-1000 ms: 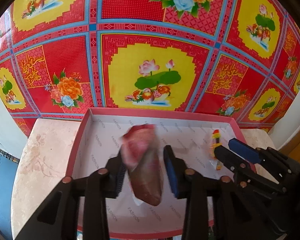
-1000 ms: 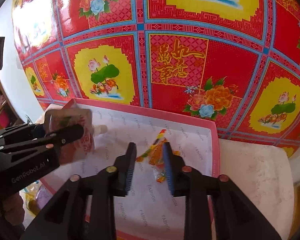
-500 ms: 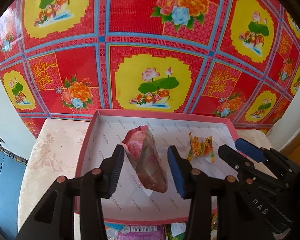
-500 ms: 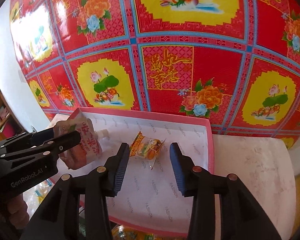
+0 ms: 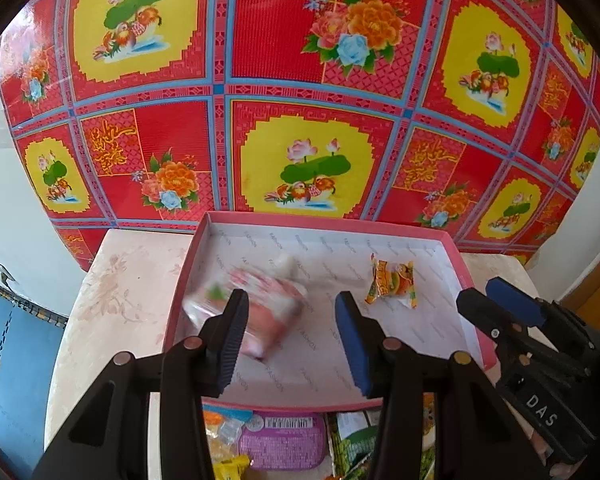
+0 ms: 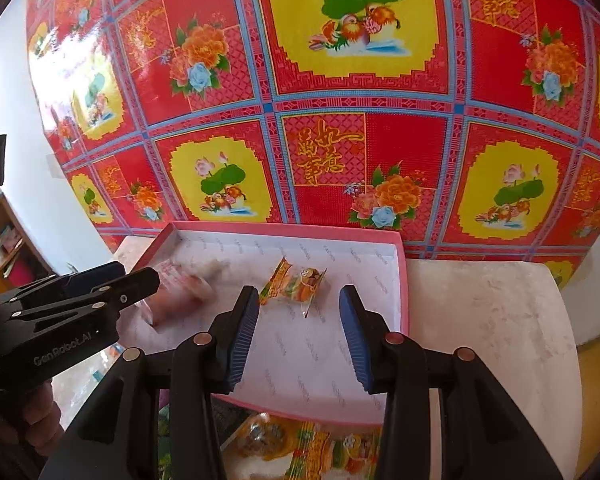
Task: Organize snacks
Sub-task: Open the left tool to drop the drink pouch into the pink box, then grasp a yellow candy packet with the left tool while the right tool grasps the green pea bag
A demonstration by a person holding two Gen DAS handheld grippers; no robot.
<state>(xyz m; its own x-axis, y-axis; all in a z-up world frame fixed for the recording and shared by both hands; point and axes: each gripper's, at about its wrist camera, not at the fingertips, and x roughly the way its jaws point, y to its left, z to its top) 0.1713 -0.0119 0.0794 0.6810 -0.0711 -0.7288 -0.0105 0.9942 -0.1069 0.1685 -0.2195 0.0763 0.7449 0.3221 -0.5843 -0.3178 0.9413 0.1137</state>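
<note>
A pink-rimmed box [image 5: 456,256] with white lining lies on the table. A pink spouted snack pouch [image 5: 260,300] lies blurred in its left half, just beyond my open left gripper [image 5: 292,336]; it also shows in the right wrist view [image 6: 180,292]. A small orange candy packet [image 5: 392,280] lies in the box's right half. In the right wrist view the packet [image 6: 296,284] sits just ahead of my open, empty right gripper [image 6: 300,336], above the box [image 6: 402,280].
More wrapped snacks [image 5: 280,440] lie in front of the box's near edge, also in the right wrist view [image 6: 320,452]. A pale marbled table [image 6: 492,320] extends right of the box. A red and yellow patterned sheet [image 5: 308,120] covers the wall behind.
My left gripper opened wider and pulled back; the pouch dropped and is tipping onto the box floor. My right gripper opened, left the candy packet in the box, and drew back.
</note>
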